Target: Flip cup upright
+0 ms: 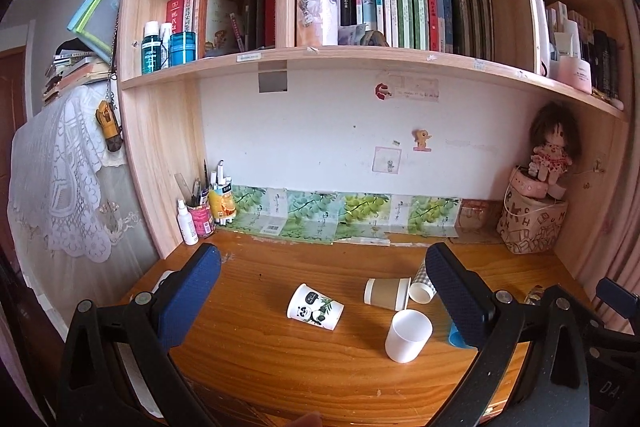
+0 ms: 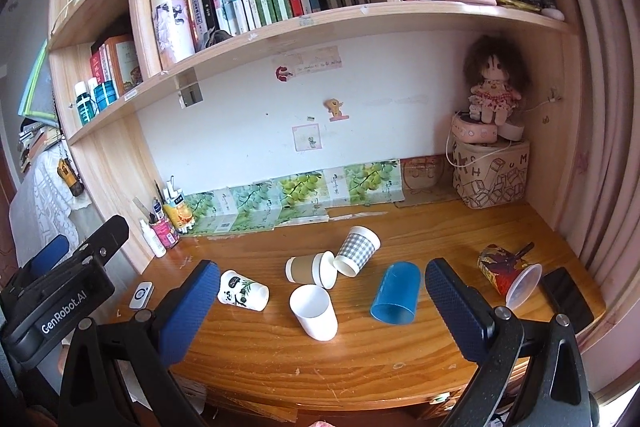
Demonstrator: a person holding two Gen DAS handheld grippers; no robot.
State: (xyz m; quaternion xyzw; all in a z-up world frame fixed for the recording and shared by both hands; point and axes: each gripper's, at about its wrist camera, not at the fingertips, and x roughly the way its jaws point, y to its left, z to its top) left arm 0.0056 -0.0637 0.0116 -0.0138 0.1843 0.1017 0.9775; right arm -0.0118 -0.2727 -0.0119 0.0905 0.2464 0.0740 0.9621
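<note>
Several cups lie tipped over on the wooden desk (image 2: 360,355): a panda cup (image 2: 243,294) (image 1: 315,307), a brown paper cup (image 2: 310,269) (image 1: 387,293), a grey checked cup (image 2: 357,251) (image 1: 422,285), a plain white cup (image 2: 314,311) (image 1: 408,335), a blue cup (image 2: 396,293) and a red printed cup (image 2: 508,275). My right gripper (image 2: 322,301) is open and empty, above the desk's near side, jaws spanning the white and blue cups. My left gripper (image 1: 322,289) is open and empty, framing the panda, brown and white cups.
A pen holder (image 2: 168,223) and a white bottle (image 2: 152,239) stand at the back left. A printed box with a doll (image 2: 492,171) sits back right. A black phone (image 2: 566,297) lies at the right edge. A small white device (image 2: 141,294) lies left.
</note>
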